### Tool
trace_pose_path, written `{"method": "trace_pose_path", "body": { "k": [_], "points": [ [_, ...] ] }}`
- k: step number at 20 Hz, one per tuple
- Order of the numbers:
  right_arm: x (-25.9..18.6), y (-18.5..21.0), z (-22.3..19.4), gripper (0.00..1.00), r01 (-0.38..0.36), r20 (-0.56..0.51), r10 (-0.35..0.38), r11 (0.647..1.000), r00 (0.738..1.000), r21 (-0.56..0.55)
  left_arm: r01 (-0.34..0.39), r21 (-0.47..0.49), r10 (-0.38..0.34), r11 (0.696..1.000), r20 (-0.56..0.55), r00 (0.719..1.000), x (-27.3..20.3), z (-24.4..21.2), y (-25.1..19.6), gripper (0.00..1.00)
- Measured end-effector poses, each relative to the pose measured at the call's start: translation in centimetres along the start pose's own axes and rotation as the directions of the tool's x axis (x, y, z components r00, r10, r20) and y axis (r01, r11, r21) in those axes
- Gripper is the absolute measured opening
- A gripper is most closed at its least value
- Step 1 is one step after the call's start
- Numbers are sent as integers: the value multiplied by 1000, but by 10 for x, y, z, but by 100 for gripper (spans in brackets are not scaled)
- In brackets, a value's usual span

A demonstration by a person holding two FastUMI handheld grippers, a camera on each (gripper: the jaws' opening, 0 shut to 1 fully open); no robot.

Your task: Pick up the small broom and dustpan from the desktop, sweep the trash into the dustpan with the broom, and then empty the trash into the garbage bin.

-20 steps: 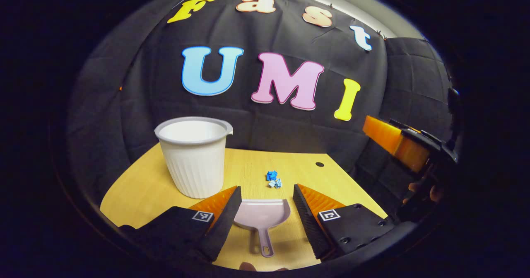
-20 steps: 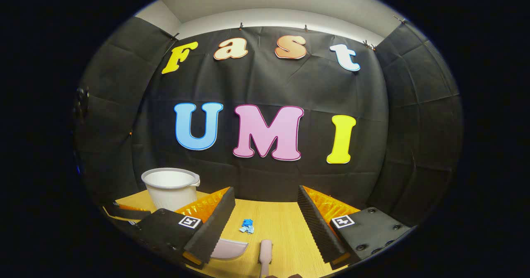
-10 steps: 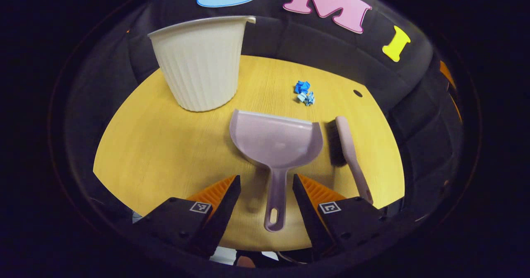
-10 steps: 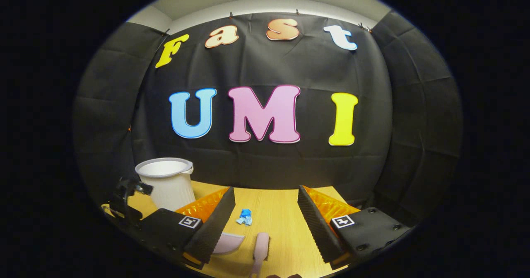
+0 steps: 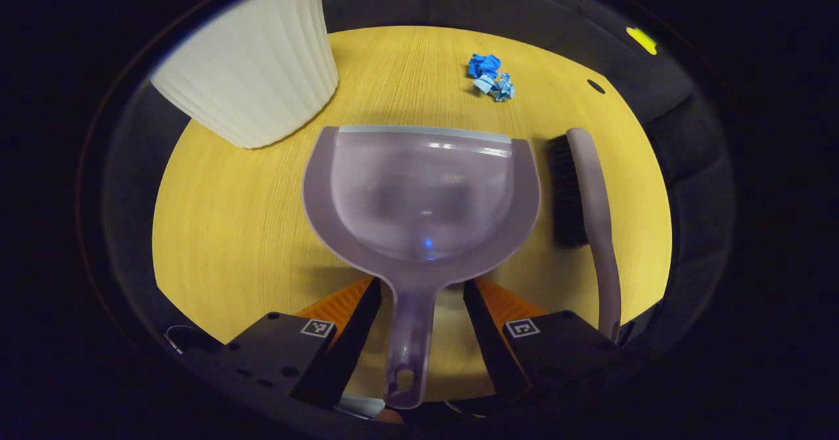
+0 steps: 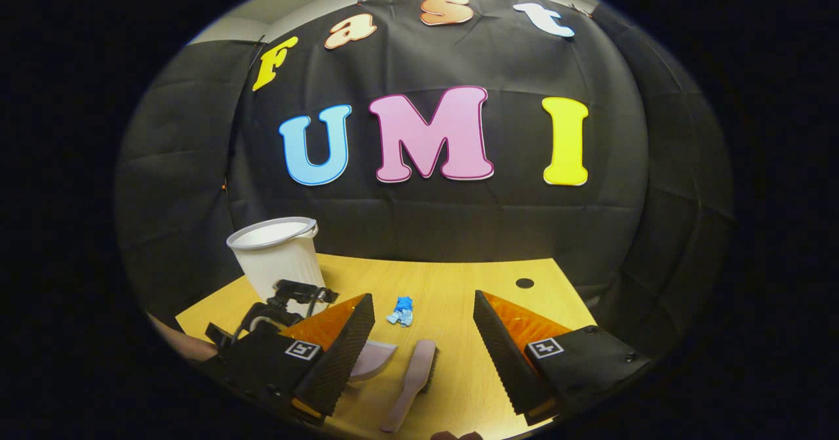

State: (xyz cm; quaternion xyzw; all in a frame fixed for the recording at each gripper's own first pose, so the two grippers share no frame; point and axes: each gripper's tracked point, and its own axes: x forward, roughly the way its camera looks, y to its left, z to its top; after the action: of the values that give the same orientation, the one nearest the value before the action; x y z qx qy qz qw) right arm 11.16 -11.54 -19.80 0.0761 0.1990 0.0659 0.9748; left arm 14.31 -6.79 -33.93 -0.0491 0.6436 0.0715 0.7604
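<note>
I am looking down at the wooden desktop [image 5: 249, 217], which is carrying everything. The white ribbed garbage bin [image 5: 252, 73] is standing at about eleven o'clock in the left gripper view, and I am also seeing it [image 6: 278, 253] at nine o'clock in the right gripper view. The dustpan [image 5: 419, 194] is lying flat at the centre, its handle pointing toward six o'clock and running between the fingers of the left gripper [image 5: 419, 325]; those fingers are standing spread on either side of the handle, and I cannot tell whether either is touching it. The small broom [image 5: 590, 210] is lying just beside the pan at three o'clock, bristles facing the pan. The right gripper [image 6: 423, 355] is hanging spread wide above the broom [image 6: 413, 381], gripping nothing. The crumpled blue trash [image 5: 490, 76] is sitting at one o'clock, beyond the pan's front edge and apart from it.
</note>
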Motion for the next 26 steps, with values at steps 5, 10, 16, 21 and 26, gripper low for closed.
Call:
{"method": "trace_pose_path", "body": {
  "k": [5,10,16,21,26],
  "points": [
    [4,-3,-24,98,-43,-92,49,997,995,63,-39,-36,34,999,-125,992,14,-5,2,59],
    [1,24,-71,98,-112,-271,138,988,953,109,66,-14,-67,998,-128,989,16,1,0,31],
    [7,16,-161,99,8,-595,-5,1000,804,3,141,54,-135,988,-112,985,14,-7,14,31],
    [-5,-2,-207,96,198,-784,-113,980,611,14,208,116,-202,971,-59,977,12,-15,26,30],
    [-12,-12,-226,93,294,-856,-187,955,483,-42,279,147,-272,949,-67,960,12,-19,29,30]
  ]
}}
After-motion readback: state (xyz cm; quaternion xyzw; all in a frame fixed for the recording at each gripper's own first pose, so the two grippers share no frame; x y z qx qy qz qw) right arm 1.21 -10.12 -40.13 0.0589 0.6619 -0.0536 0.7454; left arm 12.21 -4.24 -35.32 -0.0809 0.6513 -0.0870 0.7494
